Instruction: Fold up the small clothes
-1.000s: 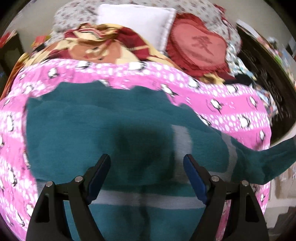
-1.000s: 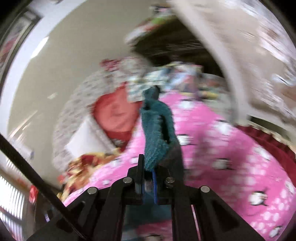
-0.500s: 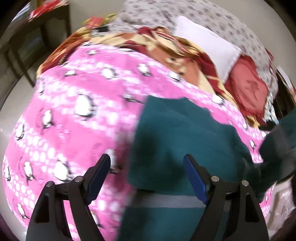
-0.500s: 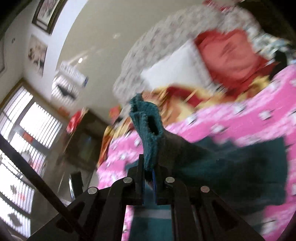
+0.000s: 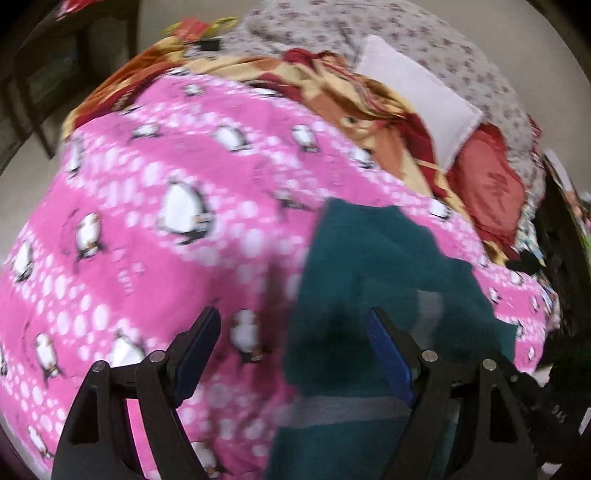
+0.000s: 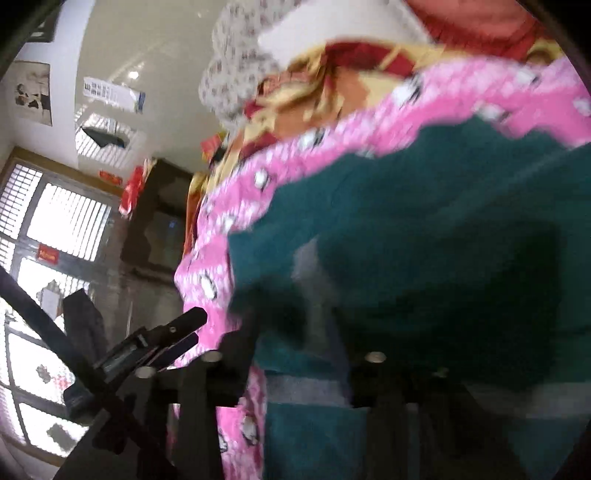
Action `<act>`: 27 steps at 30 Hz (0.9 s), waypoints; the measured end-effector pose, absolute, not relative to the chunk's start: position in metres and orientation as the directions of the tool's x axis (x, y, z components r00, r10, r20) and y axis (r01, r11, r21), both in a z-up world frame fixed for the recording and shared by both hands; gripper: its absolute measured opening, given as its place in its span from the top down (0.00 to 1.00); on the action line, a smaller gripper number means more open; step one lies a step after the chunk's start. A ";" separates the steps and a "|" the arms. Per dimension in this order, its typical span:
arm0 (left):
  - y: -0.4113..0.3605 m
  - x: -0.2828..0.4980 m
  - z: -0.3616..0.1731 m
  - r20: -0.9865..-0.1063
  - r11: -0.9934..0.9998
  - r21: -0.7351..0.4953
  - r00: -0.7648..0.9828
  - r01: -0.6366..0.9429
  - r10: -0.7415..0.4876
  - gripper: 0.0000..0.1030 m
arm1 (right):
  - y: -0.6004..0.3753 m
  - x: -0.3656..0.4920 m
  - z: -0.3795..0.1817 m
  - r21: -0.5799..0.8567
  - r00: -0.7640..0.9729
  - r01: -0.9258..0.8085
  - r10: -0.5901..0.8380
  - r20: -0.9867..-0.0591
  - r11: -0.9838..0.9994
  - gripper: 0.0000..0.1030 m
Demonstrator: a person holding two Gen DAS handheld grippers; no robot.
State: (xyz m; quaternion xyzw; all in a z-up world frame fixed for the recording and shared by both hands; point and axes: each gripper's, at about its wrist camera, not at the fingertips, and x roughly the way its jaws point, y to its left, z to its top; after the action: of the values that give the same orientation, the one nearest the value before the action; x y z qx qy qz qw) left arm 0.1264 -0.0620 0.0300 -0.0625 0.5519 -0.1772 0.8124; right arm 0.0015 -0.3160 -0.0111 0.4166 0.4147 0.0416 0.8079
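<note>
Left wrist view: the left gripper [image 5: 293, 354], a black two-finger tool with blue pads [image 5: 388, 358], stands spread wide and holds nothing. Beneath and ahead of it lies the dark teal fleece garment with grey stripes [image 5: 373, 273], spread on the pink penguin-print fleece blanket [image 5: 155, 221]. The garment's left edge runs between the two fingers, so the left finger hangs over bare blanket and the right finger over teal cloth; a grey stripe crosses the garment just beside the right finger's base. Whether the pads touch the cloth cannot be told. Farther ahead, beyond the blanket, lie a crumpled red-and-yellow patterned quilt [image 5: 332, 96], a white rectangular pillow [image 5: 417, 96], a red cushion [image 5: 491, 188] to the right of it, and a grey floral bedspread [image 5: 388, 33] behind. Right wrist view: the frame is blurred and the right gripper [image 6: 295, 354] is largely hidden in shadow under the teal garment [image 6: 443, 206], whose folded edge drapes over the finger area; whether its fingers are spread or pressed together on the cloth cannot be told. The garment fills the space ahead and to the right of this gripper, with the pink blanket [image 6: 229, 221] showing along its left and far edges. Far to the left stand a bright barred window [image 6: 51, 229] and a dark wooden cabinet [image 6: 159, 221].
</note>
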 end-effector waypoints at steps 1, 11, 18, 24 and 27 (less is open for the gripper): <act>-0.068 0.125 0.031 -0.870 0.921 -0.308 0.323 0.237 -0.374 0.22 | -0.326 -0.008 -0.005 0.701 0.659 0.288 0.397 -0.639 0.652 0.53; -0.120 0.113 0.007 -0.909 0.927 -0.177 0.305 0.331 -0.283 0.16 | -0.417 -0.099 -0.007 0.673 0.681 0.488 0.239 -0.692 0.556 0.51; -0.134 0.110 0.000 -0.881 0.894 -0.272 0.281 0.355 -0.380 0.28 | -0.431 -0.127 -0.016 0.675 0.668 0.545 0.229 -0.708 0.497 0.51; -0.143 0.112 -0.013 -0.896 0.893 -0.270 0.246 0.361 -0.371 0.55 | -0.437 -0.137 -0.016 0.683 0.675 0.551 0.226 -0.703 0.479 0.50; -0.142 0.113 -0.002 -0.886 0.877 -0.313 0.221 0.364 -0.408 0.86 | -0.440 -0.141 -0.016 0.673 0.672 0.563 0.209 -0.711 0.480 0.50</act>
State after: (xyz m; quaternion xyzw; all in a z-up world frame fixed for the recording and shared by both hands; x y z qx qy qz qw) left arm 0.1128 -0.1417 -0.0016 -0.0192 0.5732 -0.2471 0.7811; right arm -0.1408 -0.4399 -0.0160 0.4967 0.3885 -0.1152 0.7675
